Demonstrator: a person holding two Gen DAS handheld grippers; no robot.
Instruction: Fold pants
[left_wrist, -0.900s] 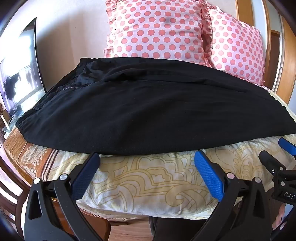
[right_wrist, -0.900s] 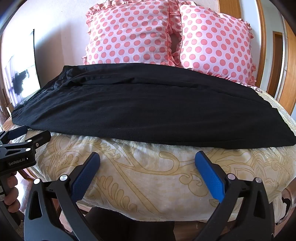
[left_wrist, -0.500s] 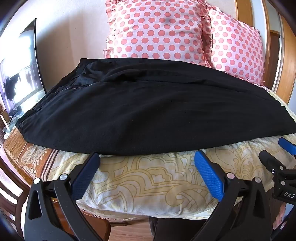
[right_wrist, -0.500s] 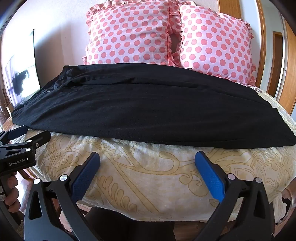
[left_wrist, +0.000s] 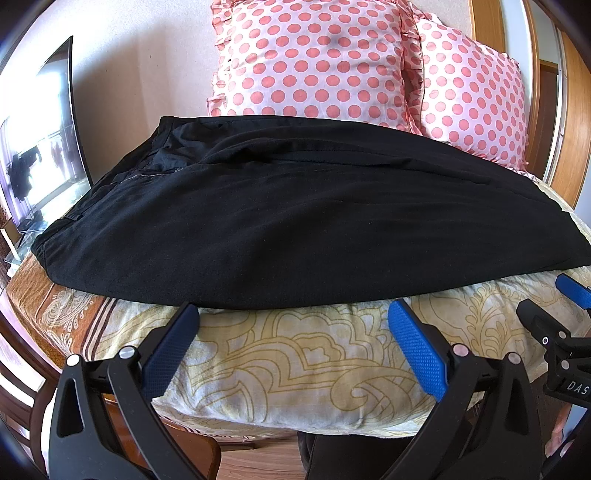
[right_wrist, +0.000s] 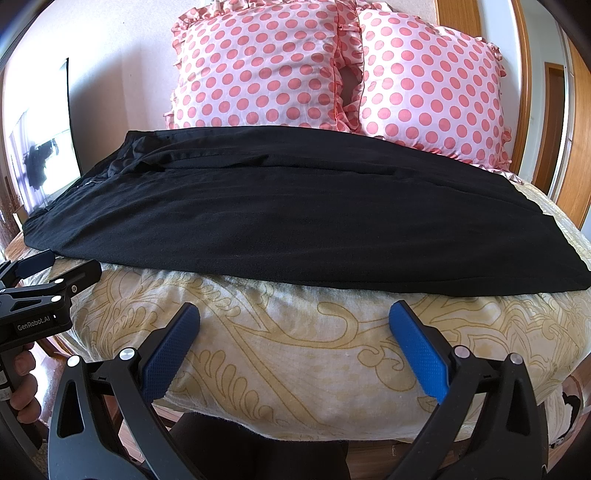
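left hand-held gripper hides pants hem.

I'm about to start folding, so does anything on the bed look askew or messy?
Mostly tidy. The black pants lie flat across the patterned bedspread, but the waist end by the zipper is bunched and rumpled. Both pink polka-dot pillows stand upright behind. Nothing looks spilled or damaged.

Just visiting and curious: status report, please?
Left gripper and right gripper open, holding nothing. Black pants spread flat on bed, unfolded. Nothing in the way.
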